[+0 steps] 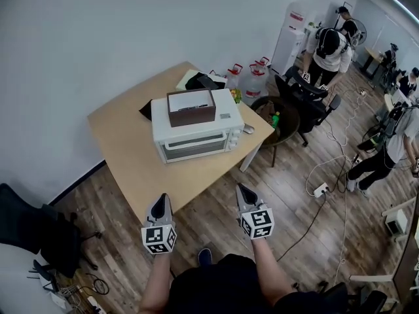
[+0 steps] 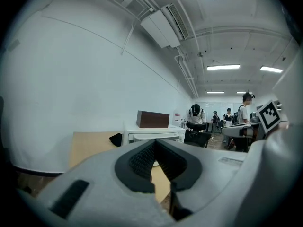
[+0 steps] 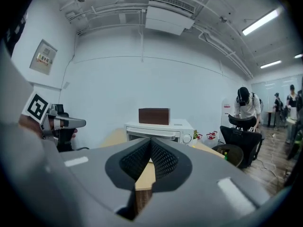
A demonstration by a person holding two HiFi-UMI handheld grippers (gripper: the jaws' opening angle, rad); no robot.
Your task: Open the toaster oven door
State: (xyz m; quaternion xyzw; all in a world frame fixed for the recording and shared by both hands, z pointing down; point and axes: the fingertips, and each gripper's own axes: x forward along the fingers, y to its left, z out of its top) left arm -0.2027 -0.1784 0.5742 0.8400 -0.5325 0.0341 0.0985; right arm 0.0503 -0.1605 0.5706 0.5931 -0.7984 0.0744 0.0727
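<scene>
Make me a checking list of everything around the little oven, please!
Surface: wooden table, mostly bare in front of the oven.
Job's things: white toaster oven, door shut; a brown box sits on top of it.
Clutter: dark item behind the oven; small grey object at its right.
Grippers: left hand-held gripper and right hand-held gripper are both shut and empty, near the table's front edge, apart from the oven.
Cables: white leads and a power strip on the floor at the right.
Surroundings: water jugs, a black chair, people at the back.
</scene>
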